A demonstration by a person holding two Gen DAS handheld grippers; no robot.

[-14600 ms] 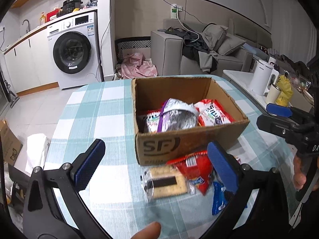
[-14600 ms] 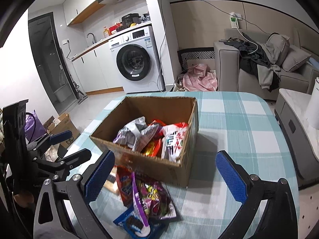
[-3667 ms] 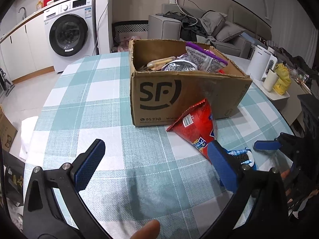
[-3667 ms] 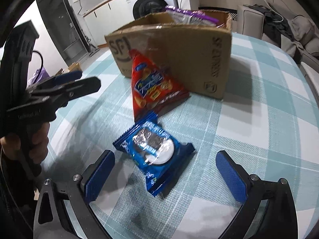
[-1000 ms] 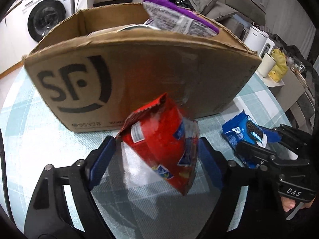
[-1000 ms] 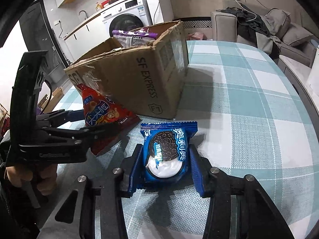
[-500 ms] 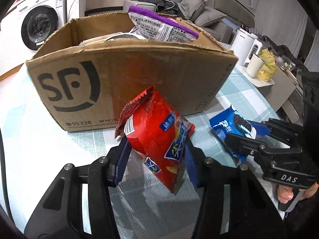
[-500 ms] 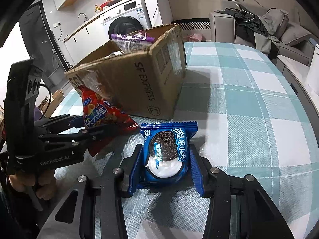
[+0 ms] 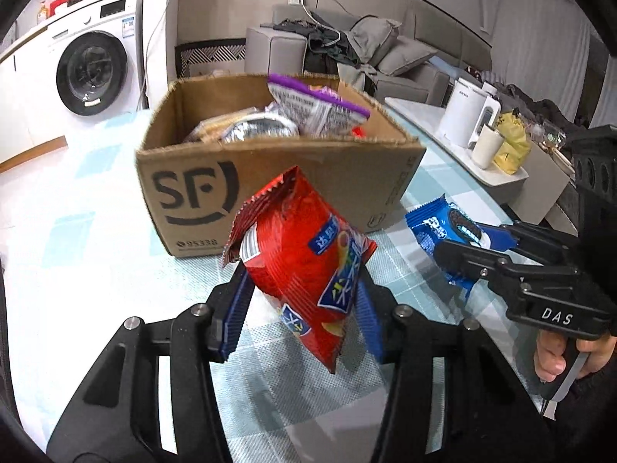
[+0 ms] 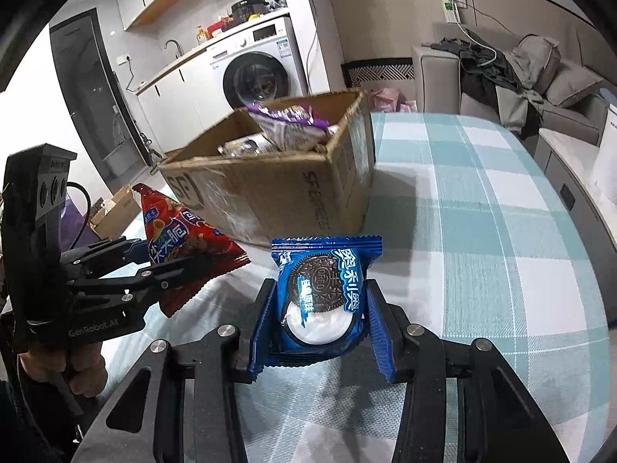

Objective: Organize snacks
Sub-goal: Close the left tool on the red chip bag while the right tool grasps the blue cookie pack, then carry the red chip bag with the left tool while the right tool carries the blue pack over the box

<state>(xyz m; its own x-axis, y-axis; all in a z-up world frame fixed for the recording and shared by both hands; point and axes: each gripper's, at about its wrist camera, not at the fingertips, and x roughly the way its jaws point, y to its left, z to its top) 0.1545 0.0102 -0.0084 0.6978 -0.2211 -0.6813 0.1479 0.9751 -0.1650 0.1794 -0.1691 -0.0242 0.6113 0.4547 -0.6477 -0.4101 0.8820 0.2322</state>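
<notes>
Gripping a red bag (image 9: 304, 266) between its blue pads (image 9: 235, 308), the left gripper (image 9: 300, 310) holds it clear of the checked tablecloth (image 9: 277, 389); the bag tilts, its crimped top toward 11 o'clock and its lower corner hanging toward 5 o'clock below the fingers. Those jaws have just been closing, with the bag between them, and the pads now press its sides. Straight beyond, at 12 o'clock in the left view, stands the box (image 9: 270, 181), open-topped, its printed wall facing the camera. A purple pack (image 9: 316, 106) sticks up out of it at the back, beside a silver pack (image 9: 254, 129).

At 3 o'clock in the same view the right gripper (image 9: 468, 243) comes in from the side, a hand (image 9: 559, 355) on its trigger, with a blue cookie pack (image 9: 443, 231) clamped in its fingers, near the box's right corner.

From the right wrist, the cookie pack (image 10: 324, 293) sits upright between the blue pads (image 10: 262, 328), which are pinched against both its edges; its crimped top points to 12 o'clock. The box (image 10: 277, 189) lies at 11 o'clock, the purple pack (image 10: 287, 121) poking above its rim. At 9 o'clock the left gripper (image 10: 169, 258) reaches in with the red bag (image 10: 181, 247), held by a hand (image 10: 73, 372) at 8 o'clock. The tablecloth (image 10: 482, 231) runs off toward 2 o'clock. A washer (image 10: 258, 73) stands beyond the box.
</notes>
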